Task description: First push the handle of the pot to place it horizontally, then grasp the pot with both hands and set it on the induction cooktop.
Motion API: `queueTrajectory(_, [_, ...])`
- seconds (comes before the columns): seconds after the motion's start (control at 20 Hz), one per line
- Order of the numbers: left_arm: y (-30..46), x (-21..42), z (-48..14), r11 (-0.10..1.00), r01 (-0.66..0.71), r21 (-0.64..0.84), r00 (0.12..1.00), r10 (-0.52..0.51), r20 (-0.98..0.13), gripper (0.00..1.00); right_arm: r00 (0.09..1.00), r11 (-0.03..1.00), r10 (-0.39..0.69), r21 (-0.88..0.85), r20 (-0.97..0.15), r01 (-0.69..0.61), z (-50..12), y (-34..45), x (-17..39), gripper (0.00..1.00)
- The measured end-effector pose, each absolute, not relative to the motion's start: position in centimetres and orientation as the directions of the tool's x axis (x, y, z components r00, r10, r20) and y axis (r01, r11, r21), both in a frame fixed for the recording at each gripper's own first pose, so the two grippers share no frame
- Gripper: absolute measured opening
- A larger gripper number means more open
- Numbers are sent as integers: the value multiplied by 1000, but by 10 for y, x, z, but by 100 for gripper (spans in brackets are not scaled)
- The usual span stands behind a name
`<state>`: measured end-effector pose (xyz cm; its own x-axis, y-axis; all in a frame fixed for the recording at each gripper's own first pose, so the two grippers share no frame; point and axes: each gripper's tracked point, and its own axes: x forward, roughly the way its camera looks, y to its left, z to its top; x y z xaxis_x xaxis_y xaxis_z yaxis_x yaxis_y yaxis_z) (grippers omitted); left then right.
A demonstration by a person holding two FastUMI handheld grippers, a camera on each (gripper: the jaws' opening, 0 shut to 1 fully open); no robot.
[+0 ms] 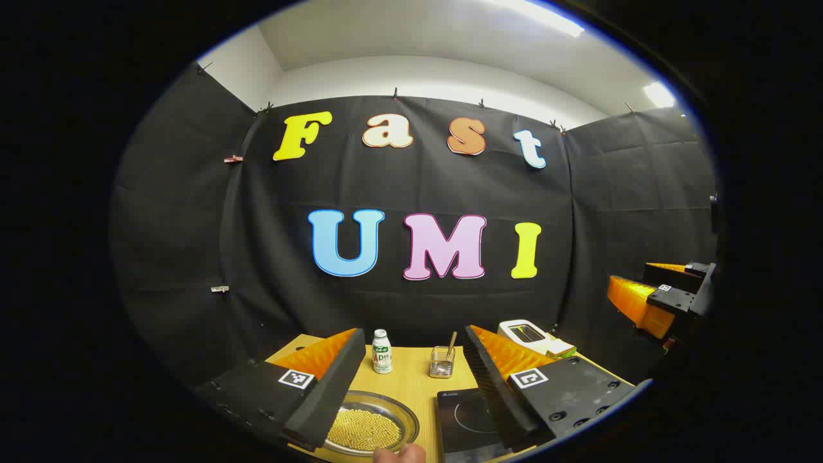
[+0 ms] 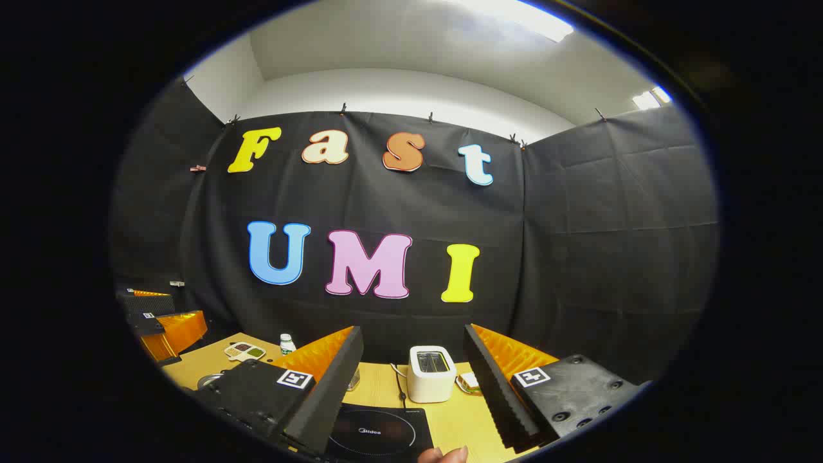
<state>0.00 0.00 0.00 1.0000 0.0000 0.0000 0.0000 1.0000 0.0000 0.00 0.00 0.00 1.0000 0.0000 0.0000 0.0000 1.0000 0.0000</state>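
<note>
Pot [image 1: 370, 424], a shallow round metal vessel with a bright rim, sits on the wooden surface [image 1: 405, 379] low in the left gripper view, its bowl covered with small yellow beads; its handle cannot be made out. It lies between the fingers of the left hand-held gripper [image 1: 411, 392], whose jaws stand wide apart above it, touching nothing. Just right of the pot lies the flat black induction cooktop [image 1: 463, 418], a thin ring marked on its top, apart from the pot. Behind them stand a small white bottle [image 1: 382, 352] with a green label and a little wire basket [image 1: 442, 361] holding a stick-like utensil. Farther right, a white toaster [image 1: 524, 332] rests near the back edge, and the other gripper shows at the far right. In the right gripper view, the right hand-held gripper [image 2: 411, 386] is likewise spread open and empty over the cooktop [image 2: 379, 434], with the toaster [image 2: 431, 373] upright just behind it. To the left, a small tray of compartments [image 2: 244, 350] lies on the surface [image 2: 463, 418] beside the bottle [image 2: 287, 344]. A fingertip [image 2: 443, 455] edges into the bottom.
</note>
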Motion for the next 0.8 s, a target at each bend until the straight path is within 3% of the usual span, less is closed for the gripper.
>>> queueTrajectory(0.8, [8, -8, 4, 1000, -12, 8, 1000, 12, 24, 95, 1000, 1000, -6, -19, 22, 6, 4, 3, -11, 98])
